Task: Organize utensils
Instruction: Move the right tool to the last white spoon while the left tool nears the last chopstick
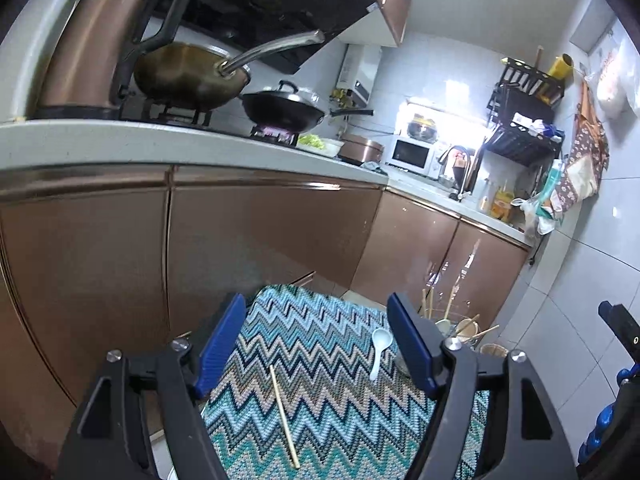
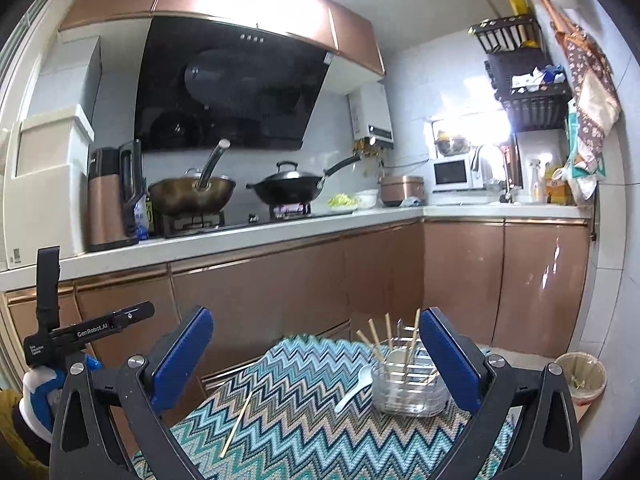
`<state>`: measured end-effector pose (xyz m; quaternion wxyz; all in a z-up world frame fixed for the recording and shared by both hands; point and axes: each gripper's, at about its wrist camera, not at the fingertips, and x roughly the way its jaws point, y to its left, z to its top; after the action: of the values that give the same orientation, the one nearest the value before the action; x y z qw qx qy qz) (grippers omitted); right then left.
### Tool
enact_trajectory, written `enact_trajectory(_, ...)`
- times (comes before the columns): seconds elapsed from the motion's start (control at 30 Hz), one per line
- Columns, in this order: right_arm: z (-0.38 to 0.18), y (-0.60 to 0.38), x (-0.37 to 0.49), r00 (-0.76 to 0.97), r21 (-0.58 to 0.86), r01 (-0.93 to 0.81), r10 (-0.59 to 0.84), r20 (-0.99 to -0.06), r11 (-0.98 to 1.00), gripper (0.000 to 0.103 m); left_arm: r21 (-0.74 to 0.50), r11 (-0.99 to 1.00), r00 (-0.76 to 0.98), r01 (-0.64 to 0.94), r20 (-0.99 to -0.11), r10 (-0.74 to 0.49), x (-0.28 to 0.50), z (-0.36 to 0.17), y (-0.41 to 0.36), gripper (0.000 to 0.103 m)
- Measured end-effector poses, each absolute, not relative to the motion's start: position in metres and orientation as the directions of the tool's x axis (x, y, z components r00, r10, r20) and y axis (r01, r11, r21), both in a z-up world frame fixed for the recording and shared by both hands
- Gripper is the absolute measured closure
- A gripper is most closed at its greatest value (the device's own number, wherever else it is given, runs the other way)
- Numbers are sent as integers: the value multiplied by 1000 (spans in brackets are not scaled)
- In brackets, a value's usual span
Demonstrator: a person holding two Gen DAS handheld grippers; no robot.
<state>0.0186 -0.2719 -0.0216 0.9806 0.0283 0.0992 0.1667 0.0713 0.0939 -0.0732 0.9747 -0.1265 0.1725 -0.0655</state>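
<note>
- A single pale wooden chopstick (image 2: 237, 424) lies flat on the zigzag-patterned teal cloth (image 2: 304, 412), its long axis running from near to far and leaning right at the far end.
- A white ceramic spoon (image 2: 352, 388) lies to its right, bowl touching the clear glass utensil holder (image 2: 408, 384), which holds upright chopsticks.
- The left gripper (image 1: 316, 344) and right gripper (image 2: 316, 354) both gape empty above the cloth.
- Brown cabinet doors (image 2: 280, 280) stand behind.

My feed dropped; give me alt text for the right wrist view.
The open right tool hovers empty over a zigzag cloth holding one loose chopstick, a white spoon and a clear holder of chopsticks. Behind stand kitchen cabinets.
</note>
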Motion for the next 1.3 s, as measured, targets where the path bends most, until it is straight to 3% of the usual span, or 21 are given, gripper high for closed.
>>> enact_trajectory(0.3,-54,-251,56,879,114,-332,351,-324,936,0,-282,957,898,68,-400,-182,100,-107,98,31)
enact_trajectory(0.87,-185,-209,196,630,125,-323,311,-712,938,0,-313,948,766,52,-596,-239,197,-197,83,31)
enact_trajectory(1.07,-227,-181,251,588,67,-253,208,-782,965,0,-325,944,729,63,-631,-266,222,-226,82,31)
enact_trajectory(1.3,-256,-135,290,601,-75,-130,18,-799,989,0,-344,938,706,37,-655,-268,244,-247,90,31)
